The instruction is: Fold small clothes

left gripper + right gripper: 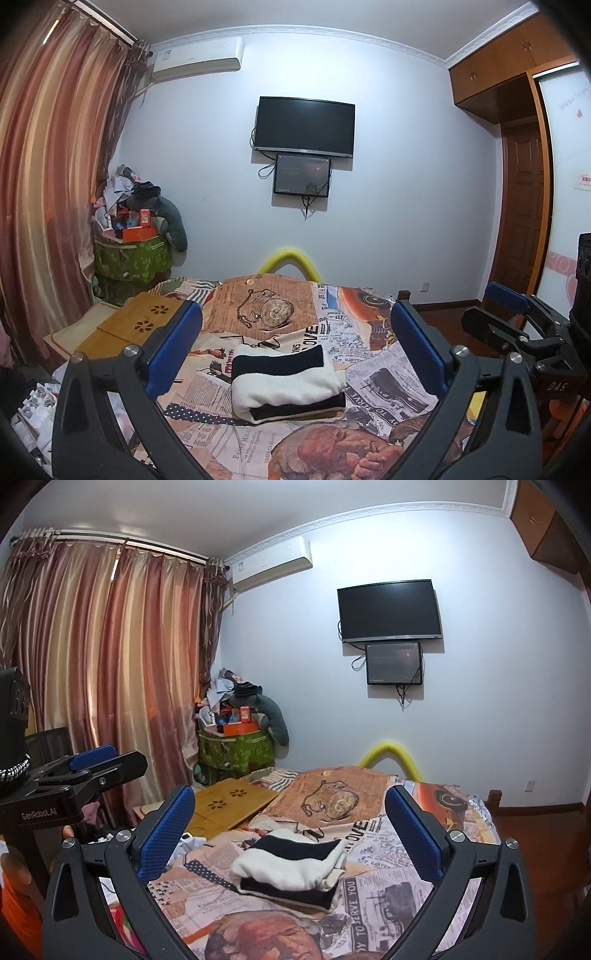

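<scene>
- Two tools are up off the bed and both stand spread wide with nothing between the blue pads; my left tool [295, 354] frames the garment from its own camera, and my right tool [290, 834] does the same from a little further right.
- One small striped garment [286, 382], white with dark bands, lies folded into a compact bundle on the bedspread [369, 402], near the middle of the bed and just ahead of both tools; neither tool touches it.
- From the right wrist view the same garment [291, 867] shows stacked layers and a ribbed edge poking out on its right side; the stack looks slightly uneven there.
- My judgement: the folding of this piece is as good as done, and I am at the let-go stage, hands drawn clear.
- Next, I would either press that loose ribbed edge flush or lift the bundle aside; a lift calls for pinching all layers together at one edge, low and level, so the fold does not fall open.
- No other loose garment shows on the bedspread; a wooden tray [229, 805] sits at the bed's left side, well apart.
</scene>
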Action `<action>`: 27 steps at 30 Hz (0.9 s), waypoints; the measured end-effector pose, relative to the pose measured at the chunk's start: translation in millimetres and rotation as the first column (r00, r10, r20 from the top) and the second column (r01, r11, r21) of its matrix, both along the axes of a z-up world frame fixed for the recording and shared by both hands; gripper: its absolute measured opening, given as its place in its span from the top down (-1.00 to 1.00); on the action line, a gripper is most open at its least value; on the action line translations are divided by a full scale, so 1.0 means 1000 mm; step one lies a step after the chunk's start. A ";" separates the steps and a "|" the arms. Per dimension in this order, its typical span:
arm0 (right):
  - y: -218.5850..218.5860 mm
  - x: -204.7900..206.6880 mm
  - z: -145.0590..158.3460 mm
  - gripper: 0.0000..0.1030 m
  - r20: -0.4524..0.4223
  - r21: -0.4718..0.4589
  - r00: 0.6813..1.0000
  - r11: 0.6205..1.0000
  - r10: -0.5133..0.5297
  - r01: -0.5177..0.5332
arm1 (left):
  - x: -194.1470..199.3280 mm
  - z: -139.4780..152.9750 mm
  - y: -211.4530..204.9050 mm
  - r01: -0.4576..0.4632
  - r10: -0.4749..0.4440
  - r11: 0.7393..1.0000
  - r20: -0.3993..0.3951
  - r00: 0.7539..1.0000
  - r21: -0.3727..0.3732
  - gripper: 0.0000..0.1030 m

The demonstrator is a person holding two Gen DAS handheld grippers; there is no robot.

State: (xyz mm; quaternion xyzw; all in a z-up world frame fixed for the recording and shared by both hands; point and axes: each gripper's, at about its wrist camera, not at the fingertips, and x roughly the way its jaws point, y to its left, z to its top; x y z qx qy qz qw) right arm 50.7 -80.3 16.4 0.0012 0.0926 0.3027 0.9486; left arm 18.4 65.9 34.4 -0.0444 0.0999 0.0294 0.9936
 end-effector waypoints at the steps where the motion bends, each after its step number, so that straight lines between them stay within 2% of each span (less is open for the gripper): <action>1: 0.000 0.000 0.000 -0.99 -0.002 0.000 1.000 1.000 0.000 0.000 | 0.001 0.000 0.000 0.000 0.000 1.000 -0.002 1.000 -0.001 -1.00; 27: -0.001 0.000 0.003 -0.99 -0.025 0.003 1.000 1.000 -0.010 0.010 | 0.007 -0.004 -0.002 0.012 -0.012 1.000 -0.023 1.000 -0.002 -1.00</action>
